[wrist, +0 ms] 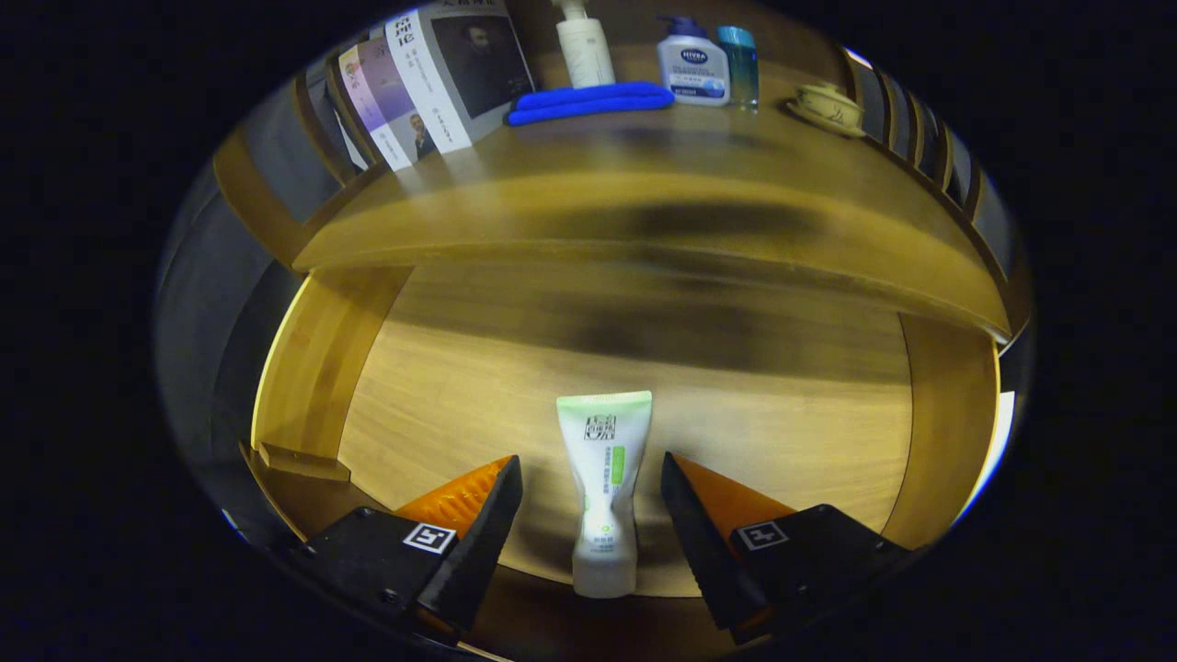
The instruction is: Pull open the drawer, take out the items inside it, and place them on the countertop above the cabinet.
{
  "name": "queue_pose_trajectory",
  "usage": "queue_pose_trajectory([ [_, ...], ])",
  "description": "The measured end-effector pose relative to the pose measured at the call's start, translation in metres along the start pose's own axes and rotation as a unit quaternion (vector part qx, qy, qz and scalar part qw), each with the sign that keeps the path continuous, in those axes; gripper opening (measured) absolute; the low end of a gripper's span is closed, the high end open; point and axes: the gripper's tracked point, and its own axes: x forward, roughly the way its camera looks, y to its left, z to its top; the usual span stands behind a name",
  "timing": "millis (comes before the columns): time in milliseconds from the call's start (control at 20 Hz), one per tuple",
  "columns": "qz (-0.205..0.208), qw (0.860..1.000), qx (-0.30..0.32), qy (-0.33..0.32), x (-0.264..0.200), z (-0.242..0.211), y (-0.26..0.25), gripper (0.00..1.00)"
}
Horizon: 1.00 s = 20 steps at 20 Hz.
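The wooden drawer (441, 386) stands pulled open below the cabinet's countertop (644, 193). A white and green tube (602, 487) lies on the drawer floor, its cap end toward me. My gripper (591, 473) is open, one finger on each side of the tube, with a gap between each finger and the tube. Nothing is held.
On the countertop beyond stand several books (432, 83) leaning at the left, a folded blue cloth (588, 99), a white pump bottle (584, 46), a blue and white pump bottle (692, 66), a small teal bottle (739, 60) and a lidded teacup (830, 106) on a saucer.
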Motion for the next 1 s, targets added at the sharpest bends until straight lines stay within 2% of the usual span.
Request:
queue_pose_trajectory([
  [150, 0.016, 0.999, -0.003, 0.041, 0.006, -0.014, 0.003, 0.95],
  [250, 0.013, 0.999, -0.002, 0.046, 0.009, -0.014, 0.001, 0.88],
  [400, 0.008, 0.999, -0.002, 0.047, 0.011, -0.014, -0.002, 0.73],
  [500, -0.004, 0.999, -0.024, 0.043, 0.011, -0.012, -0.006, 0.72],
  [550, -0.021, 0.998, -0.042, 0.042, 0.013, -0.016, -0.014, 0.62],
  [650, -0.016, 0.998, -0.058, 0.033, 0.008, -0.014, -0.013, 0.42],
  [700, -0.015, 0.998, -0.060, 0.026, 0.009, -0.015, -0.014, 0.42],
  [850, -0.015, 0.993, -0.117, 0.001, 0.005, -0.014, -0.012, 0.22],
  [1000, -0.033, 0.984, -0.171, -0.027, 0.008, -0.012, -0.013, 0.22],
])
